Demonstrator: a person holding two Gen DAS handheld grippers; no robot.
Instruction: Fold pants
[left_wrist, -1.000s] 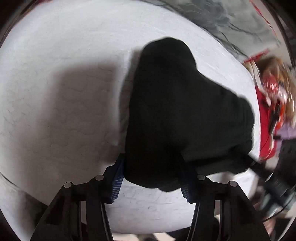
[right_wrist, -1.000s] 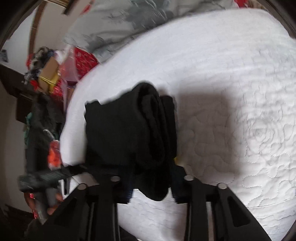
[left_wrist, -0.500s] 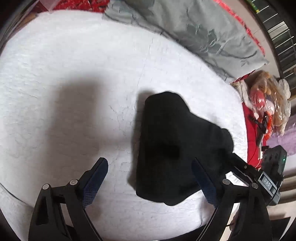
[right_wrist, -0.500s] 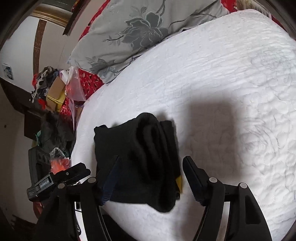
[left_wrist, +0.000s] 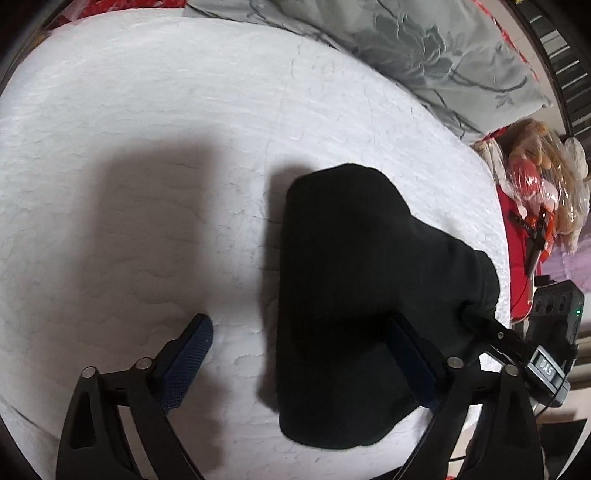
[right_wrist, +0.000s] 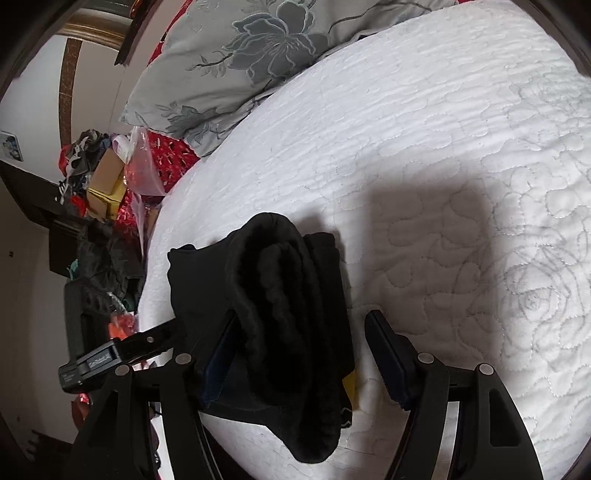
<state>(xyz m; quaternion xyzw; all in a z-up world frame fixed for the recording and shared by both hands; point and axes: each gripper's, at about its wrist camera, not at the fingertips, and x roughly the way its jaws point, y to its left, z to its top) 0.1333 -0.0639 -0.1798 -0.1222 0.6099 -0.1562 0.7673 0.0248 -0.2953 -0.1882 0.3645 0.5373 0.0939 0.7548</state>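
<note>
The black pants lie as a thick folded bundle near the edge of the white quilted bed. My left gripper stands wide open over the bundle's near end, with its left pad on bare quilt and its right pad over the cloth. In the right wrist view the rolled edges of the pants show. My right gripper is open astride them. Its left finger is tucked against a fold, and its right finger stands clear over the quilt. Neither gripper pinches the cloth.
A grey floral pillow lies at the head of the bed. A bagged plush toy sits past the bed's edge. Boxes and clothes are piled beside the bed. A yellow tag peeks from under the pants.
Both grippers have opened and let go of the pants, which now rest on the bed. Both have drawn back from the bundle, so more of the bed shows.
</note>
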